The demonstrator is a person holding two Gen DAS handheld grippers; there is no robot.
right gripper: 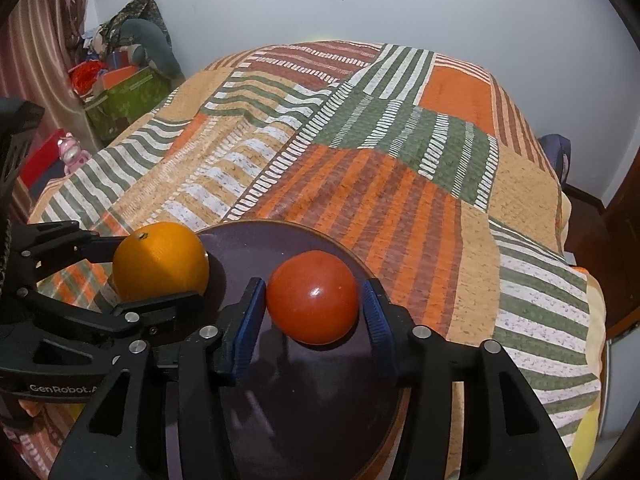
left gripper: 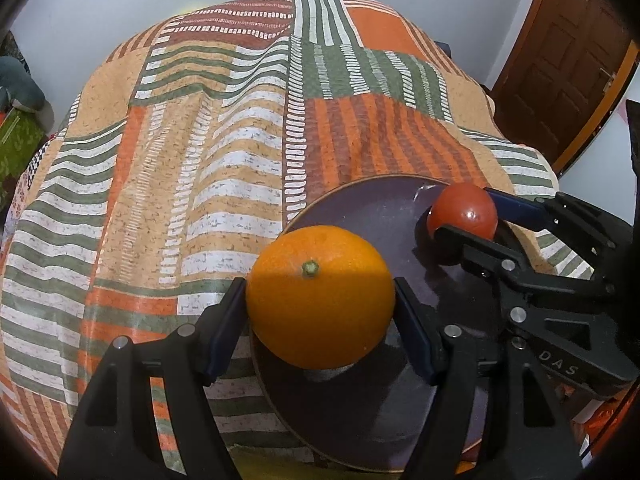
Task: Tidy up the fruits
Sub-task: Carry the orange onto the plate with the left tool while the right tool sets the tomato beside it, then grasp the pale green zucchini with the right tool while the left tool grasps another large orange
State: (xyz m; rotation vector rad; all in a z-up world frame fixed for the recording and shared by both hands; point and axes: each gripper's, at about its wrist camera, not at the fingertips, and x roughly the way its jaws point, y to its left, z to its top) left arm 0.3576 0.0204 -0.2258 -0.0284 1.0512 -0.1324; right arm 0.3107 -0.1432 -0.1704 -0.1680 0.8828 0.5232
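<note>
— Pinching the orange with the left gripper, pads pressed on both flanks at three and nine o'clock of the stem?

— Looks so. Clenched across the widest girth, stem up, at the ten o'clock rim of the dark plate as seen from the right wrist view. Cannot tell whether resting on that rim or lifted clear.

— And the right gripper?

— Released. Straddling the tomato with a thin gap at each blue pad, wider on the right. Sitting on the plate, toward twelve o'clock of centre.

— Handling the orange without much fuss, then?

— Probably fine. Seems firm, dimpled, fairly heavy: thick peel, good friction, little risk of bruising. Best held across the middle, exactly as now.

— Treating the tomato likewise?

— No. Looks glossy, taut, thin-skinned, so likely slippery and easy to split or squash. Round too, hence apt to roll on the smooth glaze. Better taken at the equator, three and nine o'clock, closing gently and only until snug.

— Worrying about the bedspread beneath?

— A little. Soft and rumpled, so likely to tip the plate under a hard push. Pressing down lightly advised.
</note>
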